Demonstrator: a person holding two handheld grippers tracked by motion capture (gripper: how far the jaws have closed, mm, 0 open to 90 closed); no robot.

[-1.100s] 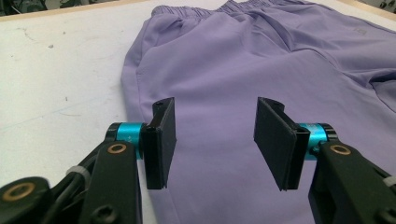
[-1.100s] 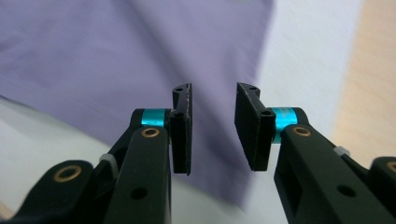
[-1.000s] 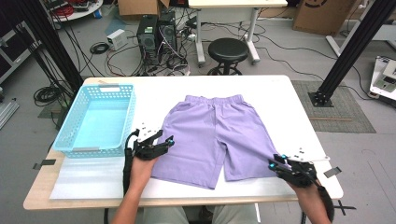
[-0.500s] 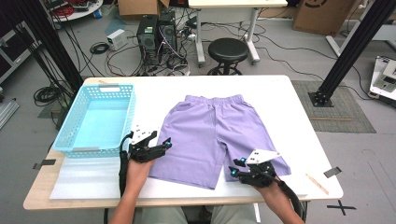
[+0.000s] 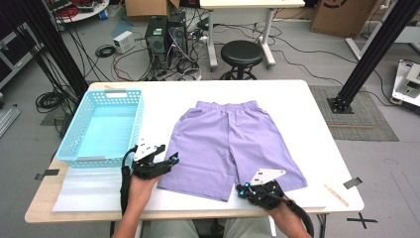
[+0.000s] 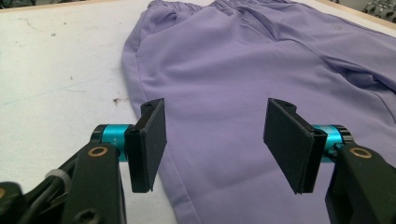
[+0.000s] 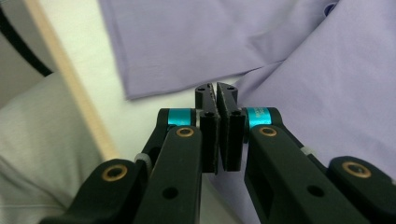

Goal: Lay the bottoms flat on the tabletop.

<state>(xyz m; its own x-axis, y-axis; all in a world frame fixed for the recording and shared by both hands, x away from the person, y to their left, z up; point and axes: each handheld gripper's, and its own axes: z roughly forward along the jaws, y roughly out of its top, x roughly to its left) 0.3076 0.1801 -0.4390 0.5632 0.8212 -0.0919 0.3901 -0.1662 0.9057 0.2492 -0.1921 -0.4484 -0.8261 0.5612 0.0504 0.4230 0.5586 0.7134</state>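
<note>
The high view looks forward and down from above the person's side, taking in the whole tabletop (image 5: 297, 124). Each tool view sits low and close, looking along its own jaws. All three share the purple shorts (image 5: 228, 139) (image 6: 243, 70) (image 7: 187, 42).

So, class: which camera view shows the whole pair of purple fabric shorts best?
The high view: the pair of purple fabric shorts lies flat, waistband to both hems. The left gripper view gives one leg and the waistband; the right gripper view gives close hem folds.
</note>
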